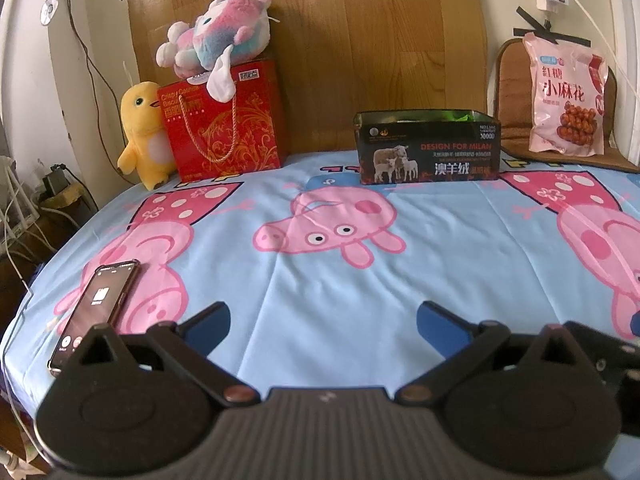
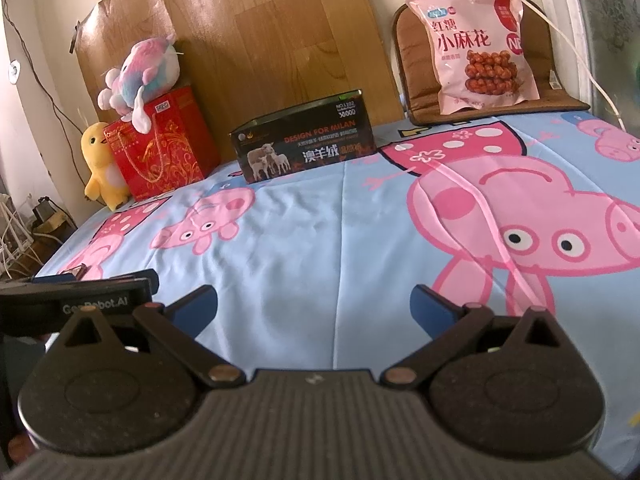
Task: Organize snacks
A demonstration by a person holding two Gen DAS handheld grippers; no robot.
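A pink snack bag (image 1: 565, 94) (image 2: 478, 46) leans upright on a brown cushion at the back right. A black open-topped tin box with sheep on it (image 1: 428, 148) (image 2: 304, 142) stands at the back middle of the table; something green shows inside it in the left wrist view. My left gripper (image 1: 322, 322) is open and empty, low over the near edge of the table. My right gripper (image 2: 314, 306) is open and empty too, just right of the left one, whose body shows at the right wrist view's left edge (image 2: 76, 304).
The table is covered by a blue cartoon-pig cloth (image 1: 320, 272) (image 2: 320, 232). A phone (image 1: 94, 308) lies at the near left. A red gift bag (image 1: 224, 124) (image 2: 160, 148) with a plush on top and a yellow plush chick (image 1: 144, 132) (image 2: 100, 164) stand back left.
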